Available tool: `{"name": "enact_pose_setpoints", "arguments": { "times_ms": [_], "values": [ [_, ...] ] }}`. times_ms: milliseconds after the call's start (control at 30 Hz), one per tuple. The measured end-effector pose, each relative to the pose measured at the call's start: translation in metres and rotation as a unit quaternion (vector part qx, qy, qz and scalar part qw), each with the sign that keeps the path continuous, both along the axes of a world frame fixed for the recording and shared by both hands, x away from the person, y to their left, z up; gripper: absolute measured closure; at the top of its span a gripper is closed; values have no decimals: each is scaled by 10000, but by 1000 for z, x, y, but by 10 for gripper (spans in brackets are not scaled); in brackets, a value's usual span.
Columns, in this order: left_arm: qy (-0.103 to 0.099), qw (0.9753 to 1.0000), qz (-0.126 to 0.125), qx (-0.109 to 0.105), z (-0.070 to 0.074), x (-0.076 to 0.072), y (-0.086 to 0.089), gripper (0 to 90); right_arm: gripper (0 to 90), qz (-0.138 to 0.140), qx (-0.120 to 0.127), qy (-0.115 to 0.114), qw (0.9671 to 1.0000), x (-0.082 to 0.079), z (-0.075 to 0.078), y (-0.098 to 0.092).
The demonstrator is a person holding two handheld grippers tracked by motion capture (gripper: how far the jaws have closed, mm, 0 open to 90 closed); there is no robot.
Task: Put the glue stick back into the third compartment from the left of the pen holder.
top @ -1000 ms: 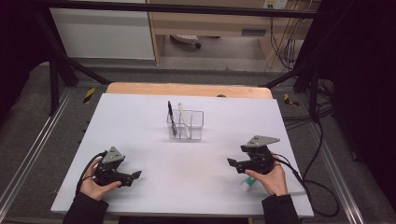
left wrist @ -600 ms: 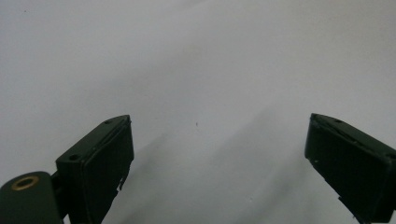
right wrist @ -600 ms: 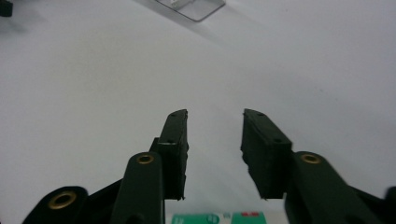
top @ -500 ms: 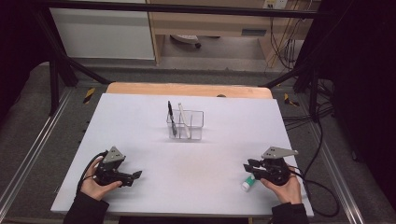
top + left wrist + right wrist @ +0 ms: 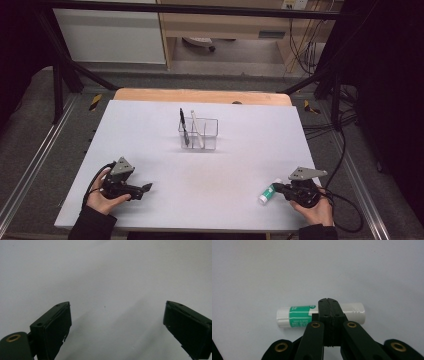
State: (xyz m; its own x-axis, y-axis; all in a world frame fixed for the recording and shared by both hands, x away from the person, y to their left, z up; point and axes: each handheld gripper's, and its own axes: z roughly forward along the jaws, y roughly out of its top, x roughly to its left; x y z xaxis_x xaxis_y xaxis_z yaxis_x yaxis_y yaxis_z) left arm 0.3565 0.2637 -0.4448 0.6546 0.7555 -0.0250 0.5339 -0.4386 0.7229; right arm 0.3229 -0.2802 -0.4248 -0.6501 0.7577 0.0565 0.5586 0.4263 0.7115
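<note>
A white glue stick (image 5: 268, 191) with a green label lies on its side on the white table (image 5: 210, 165) near the front right. My right gripper (image 5: 279, 188) sits just right of it, jaws pressed together with nothing between them. In the right gripper view the shut right gripper (image 5: 328, 301) overlaps the middle of the glue stick (image 5: 297, 316), which lies crosswise beyond the tips. My left gripper (image 5: 146, 187) rests at the front left, open. In the left gripper view the left gripper (image 5: 117, 304) has its jaws wide apart over bare table.
A clear plastic organizer (image 5: 205, 135) stands at the table's middle back, holding a black pen (image 5: 183, 127) and a white pen (image 5: 196, 129). A wooden board edge (image 5: 200, 95) runs behind the white top. Cables (image 5: 345, 150) hang off the right side.
My right gripper has moved right and toward the front edge, so the glue stick now shows to its left. The left gripper has stayed put.
</note>
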Motion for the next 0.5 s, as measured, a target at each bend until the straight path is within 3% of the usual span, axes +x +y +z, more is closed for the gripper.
{"name": "enact_pose_setpoints", "arguments": {
  "times_ms": [500],
  "values": [
    [-8,10000,-40,60,0,0,-4,76,900,24,-102,27,9999,2,-8,-3]
  ]
}}
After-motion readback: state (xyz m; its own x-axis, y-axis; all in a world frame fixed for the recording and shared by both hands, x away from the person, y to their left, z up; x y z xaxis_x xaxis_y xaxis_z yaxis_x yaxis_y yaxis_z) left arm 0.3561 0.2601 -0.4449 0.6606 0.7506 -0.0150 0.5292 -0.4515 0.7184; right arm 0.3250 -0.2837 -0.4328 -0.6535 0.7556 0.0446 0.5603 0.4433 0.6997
